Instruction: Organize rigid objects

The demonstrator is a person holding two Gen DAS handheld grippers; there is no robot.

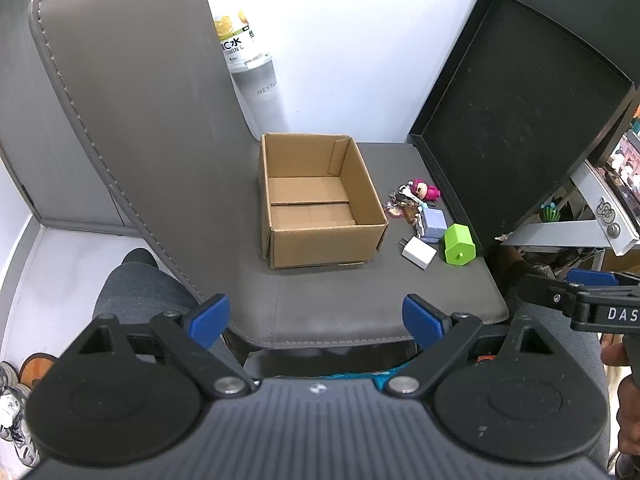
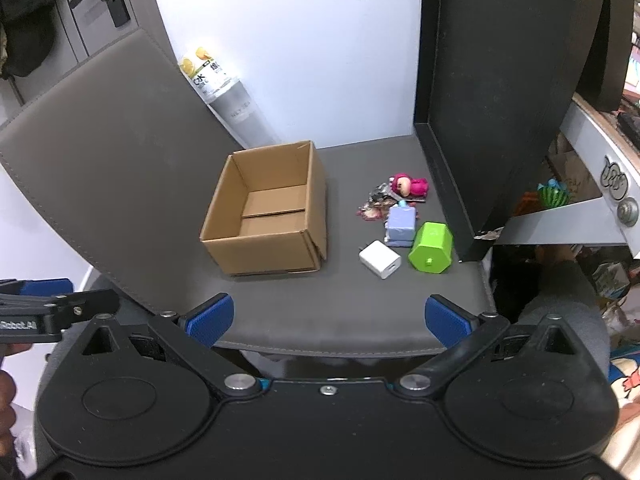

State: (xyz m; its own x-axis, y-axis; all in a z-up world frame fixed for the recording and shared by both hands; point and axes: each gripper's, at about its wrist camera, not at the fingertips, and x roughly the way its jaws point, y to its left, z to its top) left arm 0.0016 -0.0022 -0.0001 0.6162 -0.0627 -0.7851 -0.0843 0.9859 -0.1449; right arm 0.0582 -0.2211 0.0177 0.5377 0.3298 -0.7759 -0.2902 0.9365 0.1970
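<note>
Nearby, one empty box [image 2: 266,210], one charger [image 2: 380,259], both tongs [image 1: 316,318] [image 2: 329,320] released.

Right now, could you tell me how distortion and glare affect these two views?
Left wrist view: fisheye bends the chair back into a curve, and the cardboard box stays sharp; right wrist view: the black tray bows at the edge, glare washes the bottle label, and the green object stays crisp.
</note>
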